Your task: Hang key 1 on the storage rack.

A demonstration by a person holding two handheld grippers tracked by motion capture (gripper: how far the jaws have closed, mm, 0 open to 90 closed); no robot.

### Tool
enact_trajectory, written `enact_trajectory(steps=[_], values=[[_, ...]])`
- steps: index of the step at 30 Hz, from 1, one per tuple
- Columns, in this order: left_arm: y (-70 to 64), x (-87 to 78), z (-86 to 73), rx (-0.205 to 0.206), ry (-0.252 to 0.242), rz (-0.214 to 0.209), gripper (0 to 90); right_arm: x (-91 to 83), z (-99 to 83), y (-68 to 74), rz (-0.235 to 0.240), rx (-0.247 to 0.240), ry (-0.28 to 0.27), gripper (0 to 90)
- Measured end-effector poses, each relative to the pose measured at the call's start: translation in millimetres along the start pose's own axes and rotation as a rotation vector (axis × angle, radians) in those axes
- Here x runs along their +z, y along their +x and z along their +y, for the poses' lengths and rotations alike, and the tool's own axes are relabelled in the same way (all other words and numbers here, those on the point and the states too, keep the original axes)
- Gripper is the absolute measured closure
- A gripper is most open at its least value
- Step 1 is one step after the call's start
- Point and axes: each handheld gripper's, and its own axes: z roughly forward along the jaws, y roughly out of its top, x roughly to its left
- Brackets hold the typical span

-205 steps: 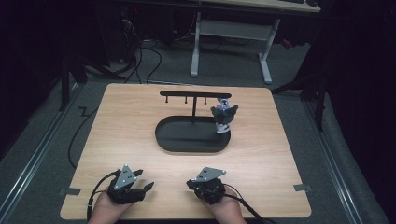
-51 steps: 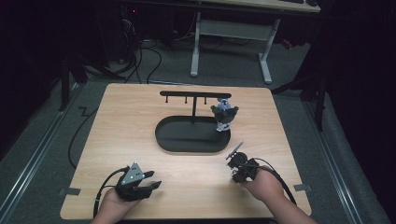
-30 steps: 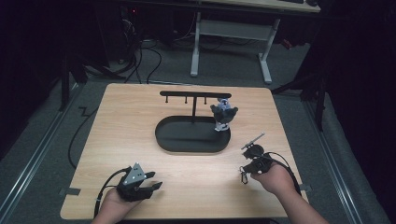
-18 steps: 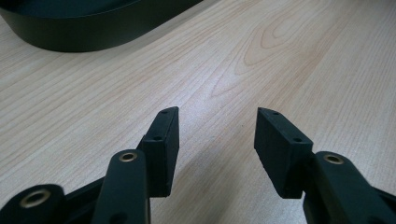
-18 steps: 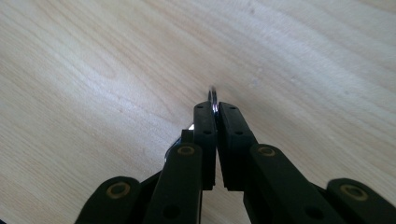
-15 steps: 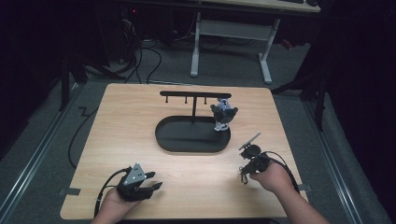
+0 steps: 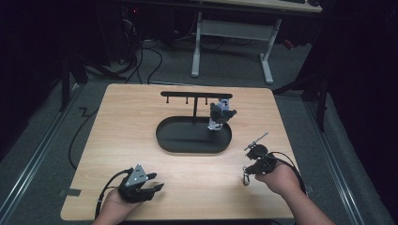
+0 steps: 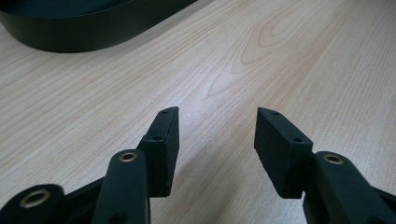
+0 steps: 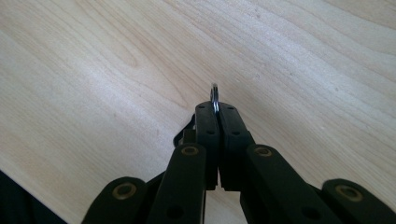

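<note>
**Colours on the bench**

Table (image 7: 141,122): pale wood, wavy grain lines clear in both gripper views. Oval tray (image 7: 187,140) and hook rack (image 7: 195,95): matte black. Figure (image 7: 220,115) hanging at the rack: dark grey top, white and bluish lower part. Left gripper (image 8: 215,135): black jaws, brass-coloured rivets, light grey plate on top. Right gripper (image 9: 215,112): black, same brass rivets; shiny silver metal ring (image 9: 215,93) between its tips. Floor (image 7: 352,154): grey.

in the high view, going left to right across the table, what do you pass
left hand-held gripper with grey three-cornered plate → black oval tray of the black hook rack → small grey and white keychain figure hanging at the rack's right end → right hand-held gripper, shut on a thin metal key ring
</note>
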Motion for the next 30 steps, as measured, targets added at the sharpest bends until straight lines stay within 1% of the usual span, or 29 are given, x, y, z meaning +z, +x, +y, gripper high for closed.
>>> enact_trajectory(steps=[2,5,6,9,13,14,18,19,21,23,24,27,29,30], values=[[-0.2,0.2,0.1,0.000,0.001,0.000,50.9,-3.4,-0.8,-0.6,-0.006,-0.011,-0.014,89.2],[-0.5,0.5,0.1,0.000,0.000,0.000,50.9,-8.6,-1.4,-0.8,-0.012,-0.008,-0.019,89.2],[-0.6,0.6,0.1,0.001,-0.001,0.001,50.9,-10.0,-1.6,-0.1,-0.010,0.004,-0.020,89.3],[-0.7,0.7,0.1,0.001,-0.001,0.000,50.9,-15.4,-1.1,-0.8,-0.006,0.000,-0.030,89.3],[-0.6,0.5,0.2,0.001,-0.002,0.001,50.9,-19.9,1.5,-0.8,-0.015,-0.002,-0.038,89.3],[-0.6,0.4,0.2,0.001,-0.002,0.001,50.9,-21.3,2.6,-1.1,-0.022,-0.007,-0.041,89.3],[-0.3,-0.2,0.3,0.003,0.000,0.002,50.9,-26.0,7.8,-0.9,-0.022,-0.007,-0.050,89.3],[0.1,-0.4,0.3,0.005,-0.001,0.003,50.9,-28.8,10.8,-0.1,-0.031,-0.014,-0.050,89.3],[0.1,-0.6,0.2,0.002,-0.005,0.005,50.9,-30.0,12.0,0.3,-0.028,-0.014,-0.049,89.3],[0.6,-1.2,0.2,0.001,-0.009,0.009,50.9,-35.6,17.0,1.1,-0.027,-0.016,-0.060,89.3],[0.6,-1.2,0.2,0.001,-0.009,0.009,50.9,-35.6,17.0,1.1,-0.027,-0.016,-0.060,89.3],[0.9,-1.9,0.1,-0.002,-0.011,0.009,50.9,-40.1,21.8,2.8,-0.034,-0.019,-0.064,89.3],[0.6,-2.2,0.0,-0.002,-0.011,0.008,50.9,-42.9,25.3,3.5,-0.029,-0.020,-0.069,89.3],[0.5,-2.2,-0.1,0.000,-0.011,0.009,50.9,-45.6,29.3,3.8,-0.030,-0.028,-0.076,89.2]])
